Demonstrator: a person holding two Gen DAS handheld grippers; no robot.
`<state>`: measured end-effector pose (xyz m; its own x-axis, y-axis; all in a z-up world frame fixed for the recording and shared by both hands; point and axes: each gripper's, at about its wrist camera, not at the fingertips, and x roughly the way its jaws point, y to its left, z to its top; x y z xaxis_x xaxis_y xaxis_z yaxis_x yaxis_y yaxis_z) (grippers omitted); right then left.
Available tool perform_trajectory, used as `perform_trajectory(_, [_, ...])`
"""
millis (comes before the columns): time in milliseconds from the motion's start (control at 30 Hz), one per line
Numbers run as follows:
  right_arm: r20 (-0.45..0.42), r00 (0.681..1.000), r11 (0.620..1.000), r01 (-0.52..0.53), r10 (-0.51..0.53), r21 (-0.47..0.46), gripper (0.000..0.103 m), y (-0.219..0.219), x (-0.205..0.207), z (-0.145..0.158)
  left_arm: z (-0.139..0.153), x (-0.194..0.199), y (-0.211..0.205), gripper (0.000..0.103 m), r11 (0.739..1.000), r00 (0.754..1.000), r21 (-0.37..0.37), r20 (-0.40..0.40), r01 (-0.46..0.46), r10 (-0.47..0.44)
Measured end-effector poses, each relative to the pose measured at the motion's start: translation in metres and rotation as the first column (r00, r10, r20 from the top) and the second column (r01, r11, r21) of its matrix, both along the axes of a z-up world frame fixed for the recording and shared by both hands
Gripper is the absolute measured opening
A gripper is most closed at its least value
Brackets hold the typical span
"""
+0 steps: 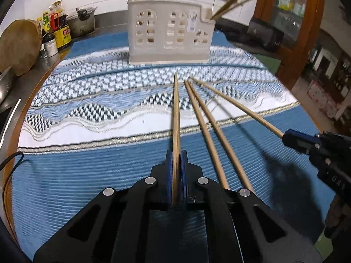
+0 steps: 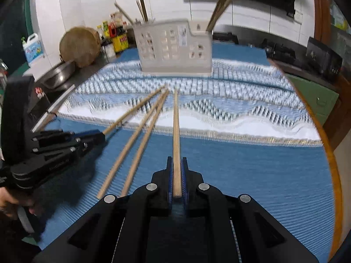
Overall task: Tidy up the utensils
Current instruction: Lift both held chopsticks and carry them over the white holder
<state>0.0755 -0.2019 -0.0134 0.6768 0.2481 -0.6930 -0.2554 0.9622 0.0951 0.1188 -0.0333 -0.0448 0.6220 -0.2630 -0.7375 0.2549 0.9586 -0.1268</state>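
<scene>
Cloth (image 1: 87, 175) blue with fine ribbing toward 6 o'clock; white, pale blue and navy checker waves edged with silver-beige bands toward 12. Utensil holder (image 1: 169, 32) at 12 cream-white, arched lattice cut-outs. Chopsticks (image 1: 208, 131) pale tan wood. Left gripper (image 1: 176, 153) black, blue pads, silver bolts; right gripper (image 2: 177, 160) alike. Bottles (image 1: 59, 28) at 10 o'clock yellow, red, green.

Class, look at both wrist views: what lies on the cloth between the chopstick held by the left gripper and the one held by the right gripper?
Two loose chopsticks lie side by side on the patterned cloth, between the left gripper and right gripper; both views show this.
</scene>
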Motion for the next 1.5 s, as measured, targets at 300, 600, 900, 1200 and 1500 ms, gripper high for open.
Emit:
perform_trajectory(300, [0.136,0.99,0.999,-0.034,0.029,0.033,0.007,-0.003,0.012,0.068,0.045,0.0,0.014,0.006,0.997,0.993,-0.079,0.117,0.013,-0.004])
perform_trajectory(600, [0.16,0.983,0.994,-0.099,0.092,0.038,0.007,0.006,0.044,0.104,0.074,0.014,0.026,0.006,0.991,0.981,-0.129,0.192,0.037,-0.011])
perform_trajectory(900, [0.194,0.973,0.992,-0.127,0.125,-0.001,0.007,0.009,0.075,0.143,0.103,0.04,0.03,0.006,0.989,0.972,-0.13,0.232,0.066,-0.035])
perform_trajectory(1200, [0.265,0.959,0.995,-0.1,0.103,-0.025,0.007,-0.003,0.105,0.207,0.139,0.076,0.034,0.006,0.989,0.966,-0.116,0.254,0.087,-0.056])
perform_trajectory(1500, [0.326,0.943,0.997,-0.054,0.071,-0.06,0.007,-0.011,0.125,0.249,0.192,0.091,0.05,0.006,0.988,0.94,-0.128,0.338,0.081,-0.033])
